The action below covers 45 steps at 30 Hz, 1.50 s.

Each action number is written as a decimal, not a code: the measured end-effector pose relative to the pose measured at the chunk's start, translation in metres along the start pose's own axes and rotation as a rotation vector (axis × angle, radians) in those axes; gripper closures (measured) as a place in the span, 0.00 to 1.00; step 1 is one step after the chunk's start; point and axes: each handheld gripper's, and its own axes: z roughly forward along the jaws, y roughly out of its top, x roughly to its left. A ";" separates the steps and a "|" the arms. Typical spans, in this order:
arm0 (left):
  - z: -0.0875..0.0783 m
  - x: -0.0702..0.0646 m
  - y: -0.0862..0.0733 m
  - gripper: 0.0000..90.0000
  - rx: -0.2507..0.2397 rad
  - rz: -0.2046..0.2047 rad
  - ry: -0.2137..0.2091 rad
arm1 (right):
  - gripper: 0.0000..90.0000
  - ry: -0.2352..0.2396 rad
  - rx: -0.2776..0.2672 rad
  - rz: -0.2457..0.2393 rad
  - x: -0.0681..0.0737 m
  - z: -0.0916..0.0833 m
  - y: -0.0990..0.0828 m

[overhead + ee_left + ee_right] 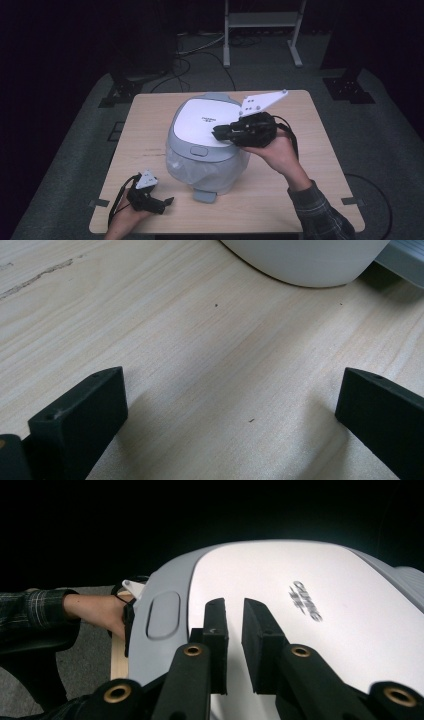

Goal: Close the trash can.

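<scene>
Fingers [216, 630] of the right gripper [234, 611] stand a narrow gap apart with nothing between them, poised just over the cooker's lid [300, 595]. The left gripper [225, 390] has its jaws spread wide over bare wood, holding nothing, near the cooker's front-left foot.

The cooker [207, 142], a white and grey rice cooker, sits mid-table, lid down, its release button [162, 614] on the grey front band, to the left of the right gripper's tips in that gripper's view.

Risks, as a judgement: the lid is smooth and domed, so the tips could skid off sideways if they push at a slant rather than square. If the button is the aim, the jaws are off it now and a press on the lid alone would do nothing. A hard shove could slide the whole cooker across the table [150, 125], since the left gripper is not bracing it. A sprung lid could also strike the right gripper hovering above.

Writing: a grey logo [306, 600] is printed on the lid, too blurred to read.
</scene>
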 end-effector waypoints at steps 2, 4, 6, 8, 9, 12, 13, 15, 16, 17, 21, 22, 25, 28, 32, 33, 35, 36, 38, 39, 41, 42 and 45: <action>0.000 0.000 0.000 0.00 0.000 -0.001 0.000 | 0.77 -0.018 -0.012 0.011 -0.001 -0.008 -0.004; 0.000 0.000 0.000 0.00 0.000 0.000 0.000 | 0.67 -0.048 -0.025 0.022 -0.002 -0.017 -0.010; 0.000 0.000 0.000 0.00 0.000 0.000 0.000 | 0.60 -0.079 -0.044 0.034 -0.003 -0.026 -0.017; 0.000 0.000 0.000 0.00 0.000 0.000 0.000 | 0.55 -0.109 -0.047 0.046 -0.005 -0.033 -0.024; 0.000 0.000 0.000 0.00 0.000 0.000 0.000 | 0.54 -0.120 -0.048 0.052 -0.005 -0.037 -0.028; 0.000 0.000 0.000 0.00 0.000 0.000 0.000 | 0.48 -0.146 -0.055 0.071 -0.007 -0.049 -0.039; 0.000 0.000 0.000 0.00 0.000 0.000 0.000 | 0.47 -0.155 -0.058 0.072 -0.007 -0.052 -0.043; 0.000 0.000 0.000 0.00 0.000 0.000 0.000 | 0.43 -0.180 -0.062 0.078 -0.006 -0.060 -0.049; 0.000 0.000 0.000 0.00 0.000 0.000 0.000 | 0.41 -0.192 -0.063 0.080 -0.006 -0.063 -0.052; 0.000 0.000 0.000 0.00 0.000 0.000 0.000 | 0.39 -0.202 -0.062 0.086 -0.006 -0.066 -0.056; 0.000 0.000 0.000 0.00 0.000 0.001 -0.001 | 0.31 -0.234 -0.055 0.110 -0.006 -0.074 -0.070; 0.000 0.000 0.000 0.00 0.000 0.001 -0.001 | 0.29 -0.244 -0.055 0.116 -0.006 -0.075 -0.073; 0.000 0.000 0.000 0.00 0.000 0.001 0.000 | 0.22 -0.266 -0.050 0.140 -0.007 -0.077 -0.085; 0.000 0.000 0.000 0.00 0.000 0.001 -0.001 | 0.18 -0.291 -0.046 0.157 -0.009 -0.078 -0.097; 0.000 0.000 0.000 0.00 0.002 0.002 -0.002 | 0.15 -0.314 -0.026 0.168 -0.010 -0.075 -0.115; 0.000 0.000 0.000 0.00 0.001 0.002 -0.002 | 0.15 -0.319 -0.023 0.170 -0.010 -0.074 -0.118; 0.000 0.000 0.000 0.00 0.001 0.002 -0.002 | 0.14 -0.336 -0.004 0.175 -0.011 -0.072 -0.127; 0.000 0.000 0.000 0.00 0.001 0.003 -0.003 | 0.14 -0.344 0.001 0.176 -0.011 -0.072 -0.131; 0.000 0.000 0.000 0.00 0.001 0.003 -0.003 | 0.13 -0.351 0.005 0.190 -0.010 -0.070 -0.140; 0.000 0.000 0.000 0.00 0.001 0.003 -0.003 | 0.12 -0.355 0.010 0.190 -0.011 -0.070 -0.145; 0.000 0.000 0.000 0.00 0.000 0.004 -0.003 | 0.12 -0.361 0.027 0.201 -0.010 -0.068 -0.154; 0.000 0.000 0.000 0.00 0.000 0.005 -0.003 | 0.11 -0.365 0.030 0.203 -0.010 -0.068 -0.159; 0.000 0.000 0.000 0.00 0.002 0.006 -0.004 | 0.09 -0.376 0.044 0.218 -0.010 -0.069 -0.172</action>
